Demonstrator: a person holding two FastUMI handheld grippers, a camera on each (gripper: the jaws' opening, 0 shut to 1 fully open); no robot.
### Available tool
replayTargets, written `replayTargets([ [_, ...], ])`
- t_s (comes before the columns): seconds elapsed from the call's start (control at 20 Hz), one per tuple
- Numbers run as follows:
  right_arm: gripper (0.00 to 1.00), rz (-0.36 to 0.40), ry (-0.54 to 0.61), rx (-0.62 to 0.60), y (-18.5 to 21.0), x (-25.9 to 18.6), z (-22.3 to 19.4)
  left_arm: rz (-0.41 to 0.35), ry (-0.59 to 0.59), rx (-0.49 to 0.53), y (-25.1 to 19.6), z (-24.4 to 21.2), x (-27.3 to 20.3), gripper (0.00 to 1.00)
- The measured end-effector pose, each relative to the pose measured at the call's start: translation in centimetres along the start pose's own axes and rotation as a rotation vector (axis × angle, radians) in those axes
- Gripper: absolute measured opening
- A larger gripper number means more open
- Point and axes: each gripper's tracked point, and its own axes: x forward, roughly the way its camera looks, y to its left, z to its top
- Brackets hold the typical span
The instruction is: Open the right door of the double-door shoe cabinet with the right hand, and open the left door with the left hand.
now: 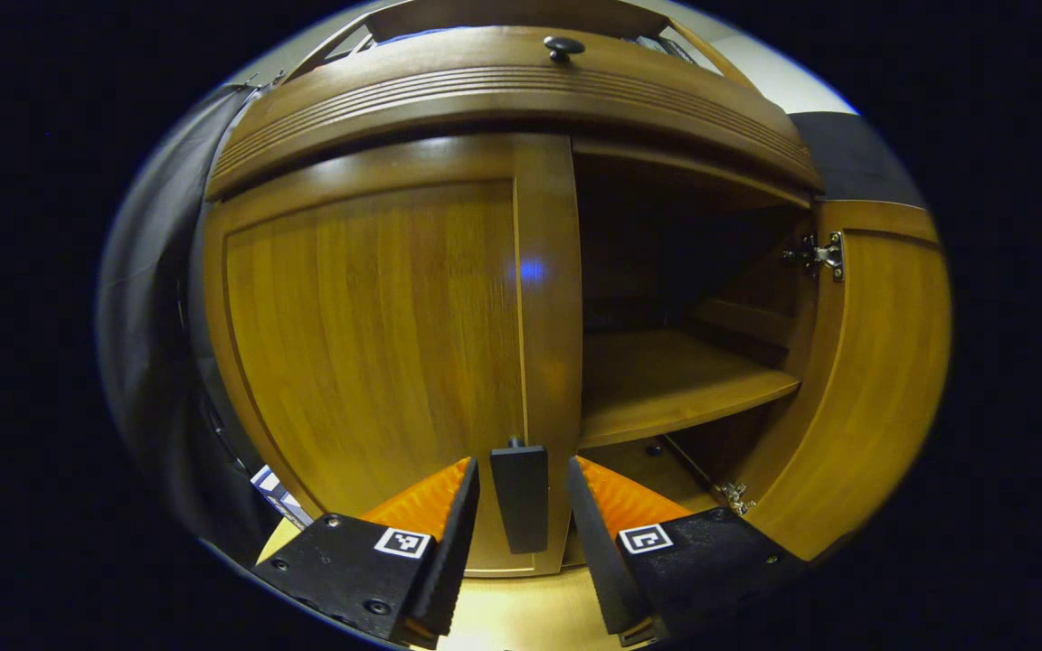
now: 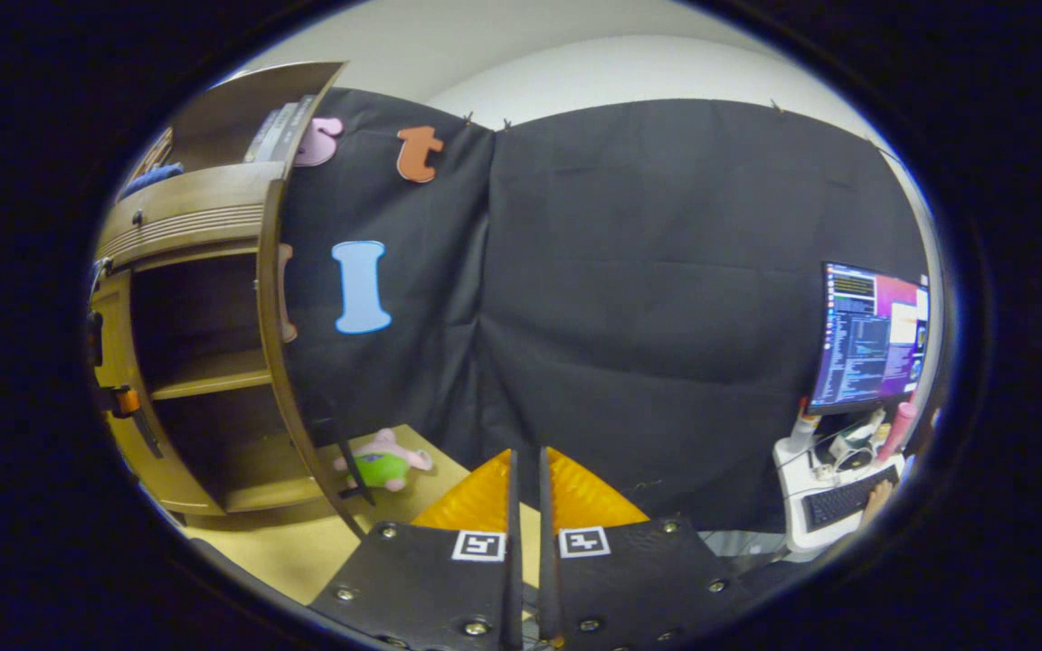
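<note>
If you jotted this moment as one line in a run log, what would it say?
right door: open | left door: closed | left gripper: open, fingers either side of left door handle | right gripper: shut, holding nothing, away from cabinet

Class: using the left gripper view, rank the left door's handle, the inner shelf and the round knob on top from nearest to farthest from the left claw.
1. Left door's handle: between the left claw fingers, bottom centre.
2. Inner shelf: right of centre, inside the open half.
3. Round knob: top, on the drawer front.
</note>
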Motion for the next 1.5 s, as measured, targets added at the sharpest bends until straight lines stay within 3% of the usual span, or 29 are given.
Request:
replayTargets([
  [0.3,0.07,-0.098,-0.007,0.006,-4.0,-1.5,0.5,0.032,-0.002,-0.027,0.6,-0.3,1.9,0.58],
  [0.45,0.07,-0.096,-0.019,0.019,-4.1,-1.7,1.3,0.005,-0.01,-0.073,0.0,-0.4,2.2,0.45],
  [0.7,0.07,-0.057,-0.04,0.019,-3.2,-1.4,2.6,-0.011,-0.024,-0.072,0.0,-0.3,2.0,0.33],
  [1.1,0.07,0.052,-0.02,0.004,-0.2,-0.3,2.3,-0.058,-0.036,-0.093,0.2,-1.0,-1.0,0.33],
  [1.5,0.07,0.169,0.007,-0.029,3.6,0.4,2.0,-0.052,-0.024,-0.139,1.1,-1.9,-4.5,0.35],
])
